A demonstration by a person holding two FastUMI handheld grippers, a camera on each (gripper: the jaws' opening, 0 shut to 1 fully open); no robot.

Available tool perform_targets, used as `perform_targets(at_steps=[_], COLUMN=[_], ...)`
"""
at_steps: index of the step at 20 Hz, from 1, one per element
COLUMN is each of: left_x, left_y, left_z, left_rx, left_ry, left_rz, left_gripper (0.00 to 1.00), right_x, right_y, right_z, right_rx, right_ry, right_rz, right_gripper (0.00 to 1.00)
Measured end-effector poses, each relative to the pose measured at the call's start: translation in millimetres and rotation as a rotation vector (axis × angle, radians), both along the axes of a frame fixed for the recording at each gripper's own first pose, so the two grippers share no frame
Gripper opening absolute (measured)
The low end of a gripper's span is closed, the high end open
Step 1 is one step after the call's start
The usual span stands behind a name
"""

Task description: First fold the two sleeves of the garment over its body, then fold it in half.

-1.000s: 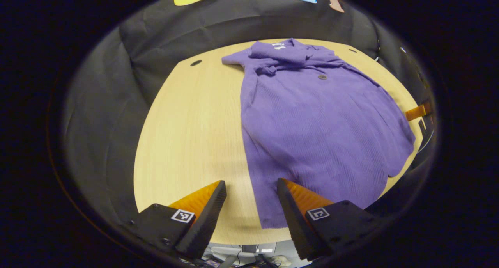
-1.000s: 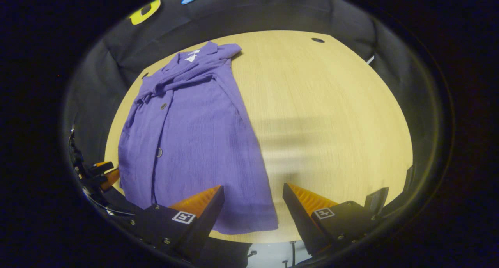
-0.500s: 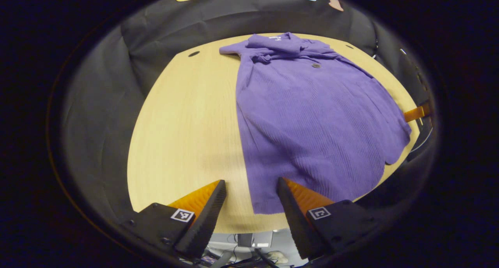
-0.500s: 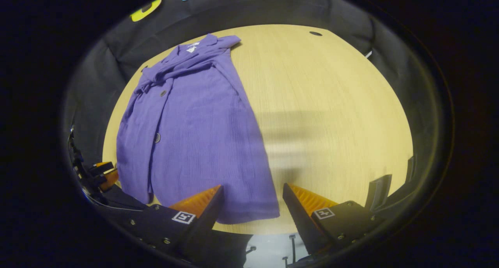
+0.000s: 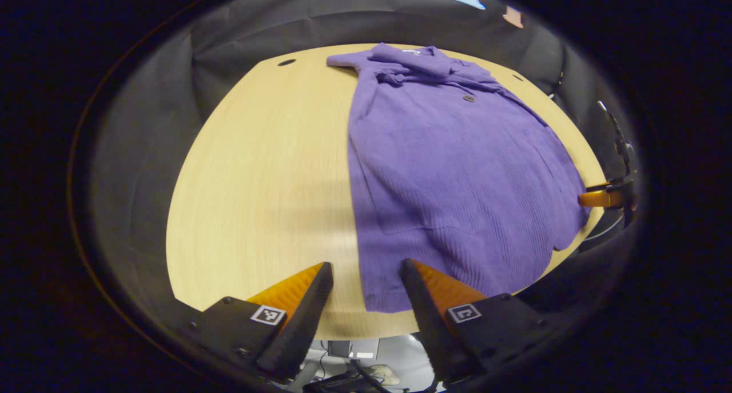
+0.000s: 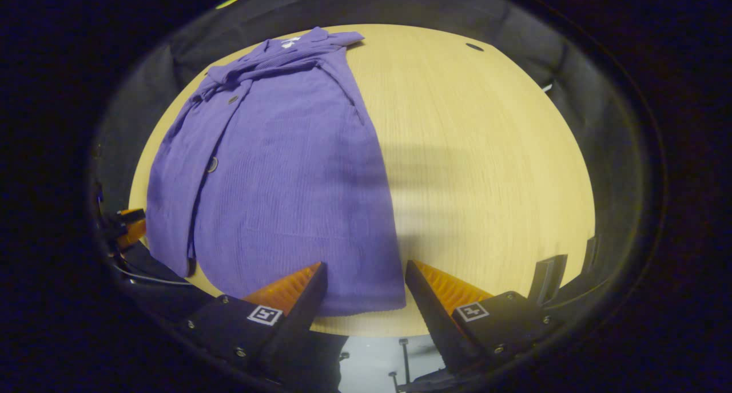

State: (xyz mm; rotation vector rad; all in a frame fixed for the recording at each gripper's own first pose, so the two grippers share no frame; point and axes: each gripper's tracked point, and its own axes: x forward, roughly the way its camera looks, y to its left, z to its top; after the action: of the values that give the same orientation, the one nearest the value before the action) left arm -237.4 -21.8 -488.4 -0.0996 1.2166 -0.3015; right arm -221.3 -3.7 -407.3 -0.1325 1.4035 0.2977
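Left gripper [image 5: 361,270] spread wide, hovering over the hem corner of my purple garment [image 5: 452,170]. Right gripper [image 6: 363,270] likewise spread at the opposite corner. Garment lies flat on the table [image 5: 257,170].

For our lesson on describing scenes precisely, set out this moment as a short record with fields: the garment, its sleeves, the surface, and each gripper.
garment: purple garment lying flat, collar at the far end, hem at the near edge
sleeves: already folded across the chest, near the collar
halving fold: not yet done
surface: light wooden table
left gripper: open, fingers astride the hem's left corner, not gripping
right gripper: open, fingers astride the hem's right corner, not gripping
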Motion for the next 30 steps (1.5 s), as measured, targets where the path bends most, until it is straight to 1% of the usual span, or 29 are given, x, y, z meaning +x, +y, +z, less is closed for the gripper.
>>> perform_targets(at_steps=[1,2,4,5,6,7,8,9,10,11,12,13,14,15,16,17,18,20,23,27,28,29,30], left_x=[1.3,-0.2,1.9,2.0,-0.1,-0.9,0.0,-0.3,-0.2,2.5,4.9,8.0,7.4,10.7,11.1,14.2,16.4,30.9,60.2,99.0,111.4,122.7,133.2], left_y=[-1.7,-2.0,-1.4,-2.7,-4.7,-6.6,-10.2,-10.2,-9.6,-9.1,-7.8,-7.0,-8.1,-8.3,-12.3,-14.7,-14.8,-9.3,0.0,0.5,0.8,0.4,0.2], left_z=[1.6,-0.1,0.7,0.8,2.1,2.1,3.5,3.2,1.0,1.8,1.8,1.1,-1.3,1.5,0.9,2.6,3.5,10.6,31.5,62.5,71.5,76.7,81.3], left_rx=[0.003,0.006,-0.002,-0.003,-0.008,-0.013,-0.012,-0.009,-0.008,-0.012,-0.002,0.005,0.027,0.036,0.034,0.015,-0.009,-0.051,-0.11,-0.161,-0.176,-0.187,-0.191], left_ry=[-0.007,-0.009,-0.013,-0.022,-0.026,-0.032,-0.04,-0.036,-0.03,-0.037,-0.031,-0.029,-0.002,-0.006,0.0,0.0,0.007,-0.001,-0.035,-0.103,-0.121,-0.134,-0.144], left_rz=[-0.012,-0.012,0.007,0.004,-0.002,-0.008,-0.01,-0.012,-0.01,0.001,0.04,0.061,0.072,0.067,0.063,0.065,0.076,0.113,0.17,0.153,0.156,0.157,0.153], left_gripper=[0.81,0.77,0.76,0.75,0.74,0.69,0.64,0.52,0.5,0.36,0.22,0.08,0.07,0.07,0.06,0.07,0.07,0.07,0.07,0.07,0.07,0.07,0.07], right_x=[-0.1,-0.8,-1.5,-3.0,-1.8,-0.3,-0.7,-0.7,-1.4,2.4,1.3,0.1,4.1,10.9,6.6,8.1,9.0,17.9,40.1,81.3,93.9,105.9,115.9], right_y=[2.5,0.9,1.8,1.2,3.0,5.9,7.1,8.5,8.8,14.2,17.5,18.2,21.4,26.8,25.3,29.2,32.0,35.1,41.5,62.4,69.6,76.6,82.2], right_z=[-0.6,-1.3,-1.1,-1.2,-0.7,-1.1,-0.5,-0.6,-1.7,-1.0,-3.7,-0.4,4.4,-8.5,-2.6,0.5,2.9,11.4,30.2,68.9,78.5,87.1,95.1], right_rx=[-0.01,-0.017,-0.024,-0.026,-0.028,-0.019,-0.022,-0.025,-0.027,-0.005,-0.012,-0.017,0.007,0.007,0.019,0.048,0.076,0.132,0.205,0.334,0.363,0.388,0.414], right_ry=[0.008,0.017,0.038,0.043,0.048,0.048,0.048,0.051,0.056,0.043,0.044,0.055,0.041,0.042,0.037,0.051,0.065,0.07,0.051,-0.003,-0.019,-0.031,-0.037], right_rz=[0.005,-0.002,-0.008,-0.004,0.003,0.002,0.005,0.019,0.027,0.011,-0.02,-0.008,-0.003,-0.047,-0.077,-0.099,-0.13,-0.197,-0.251,-0.287,-0.289,-0.289,-0.291], right_gripper=[0.95,0.95,0.95,0.92,0.85,0.85,0.73,0.67,0.69,0.69,0.45,0.21,0.21,0.2,0.05,0.01,0.0,0.01,0.01,0.01,0.05,0.01,0.01])
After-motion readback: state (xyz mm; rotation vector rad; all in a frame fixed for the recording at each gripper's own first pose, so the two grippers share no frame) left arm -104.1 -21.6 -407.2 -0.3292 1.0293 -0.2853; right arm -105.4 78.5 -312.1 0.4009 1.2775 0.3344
